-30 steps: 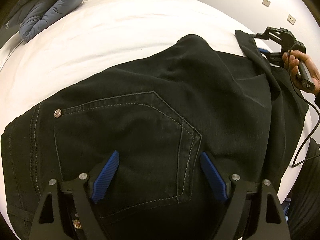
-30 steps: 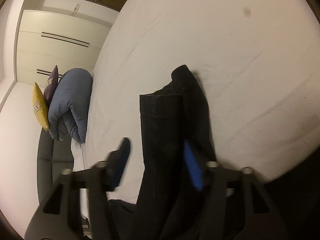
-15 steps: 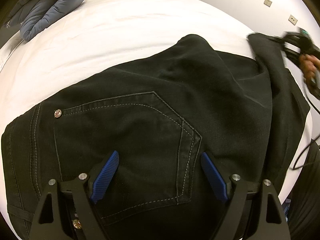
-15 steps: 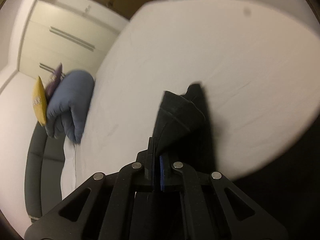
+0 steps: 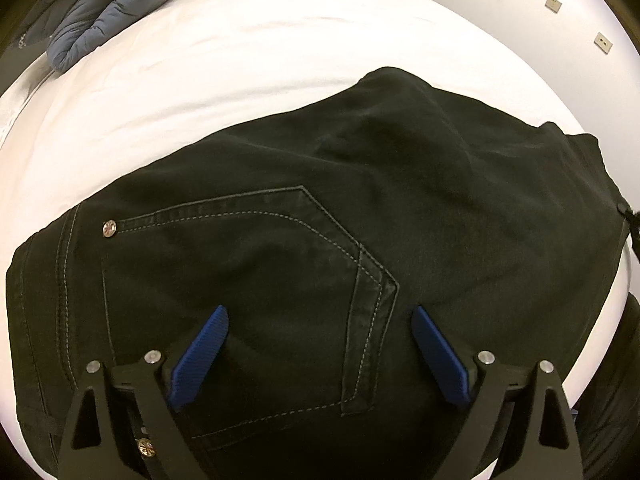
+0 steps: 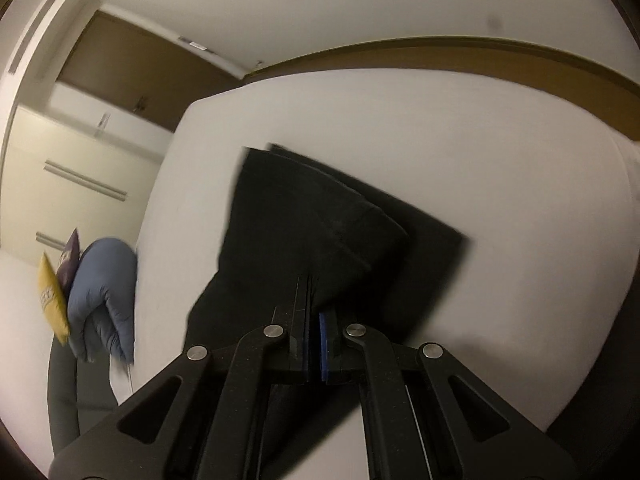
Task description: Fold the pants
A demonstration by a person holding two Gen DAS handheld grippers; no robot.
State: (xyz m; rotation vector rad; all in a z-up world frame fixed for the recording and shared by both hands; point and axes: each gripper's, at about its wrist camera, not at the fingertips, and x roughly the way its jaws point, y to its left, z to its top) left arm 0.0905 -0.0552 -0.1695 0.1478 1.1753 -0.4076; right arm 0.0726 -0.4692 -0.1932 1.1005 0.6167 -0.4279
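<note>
Black pants (image 5: 304, 232) lie on a white bed (image 5: 260, 48), back pocket up, waist toward the left. My left gripper (image 5: 320, 316) is open, its blue fingers (image 5: 200, 356) resting over the pocket area. In the right wrist view my right gripper (image 6: 314, 292) is shut on the black pant leg end (image 6: 320, 216) and holds it lifted above the bed (image 6: 500, 160). The cloth hangs and folds from the pinch. The right gripper itself is out of the left wrist view.
A rolled blue-grey duvet (image 5: 108, 12) lies at the bed's far left corner; it also shows in the right wrist view (image 6: 104, 292), with a yellow cushion (image 6: 50, 296) and a purple one beside it. White wardrobes (image 6: 72, 168) stand behind. The bed edge runs at right (image 5: 612, 300).
My right gripper closed on the pant leg end and lifted it up off the bed, moving out of the left wrist view. The left gripper has stayed open on the pocket.
</note>
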